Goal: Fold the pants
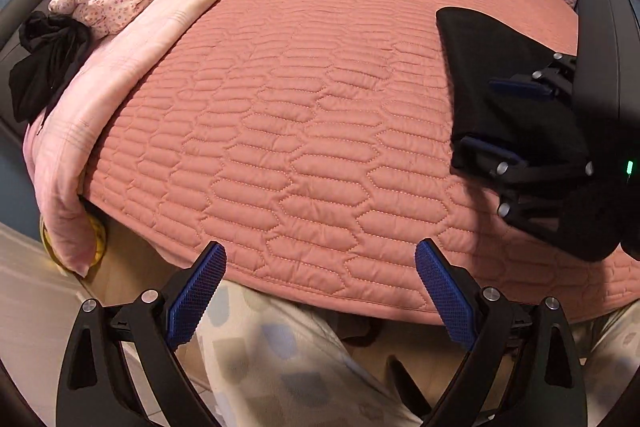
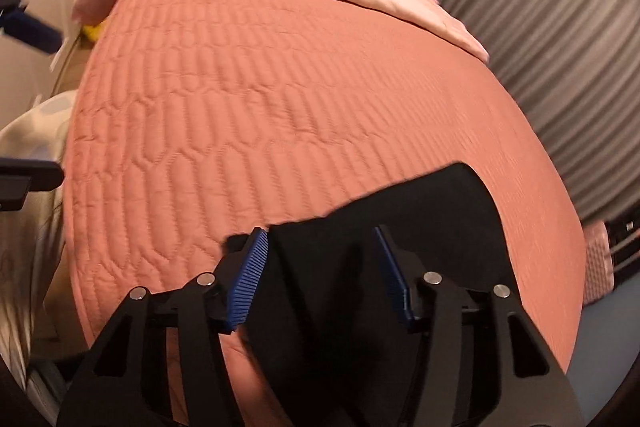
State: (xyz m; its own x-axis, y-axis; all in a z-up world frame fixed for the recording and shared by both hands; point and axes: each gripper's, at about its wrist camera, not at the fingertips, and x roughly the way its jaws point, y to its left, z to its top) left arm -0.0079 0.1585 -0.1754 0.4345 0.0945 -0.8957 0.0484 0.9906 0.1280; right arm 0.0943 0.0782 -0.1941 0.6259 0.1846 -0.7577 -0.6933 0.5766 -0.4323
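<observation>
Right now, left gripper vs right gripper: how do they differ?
The left gripper stands wide open with nothing between its blue pads, hanging over the near edge of the quilted bedspread. The right gripper has narrower jaws with the folded black pants between its pads, over the bedspread itself; whether the pads press is unclear. Both have black frames and blue ribbed pads.
</observation>
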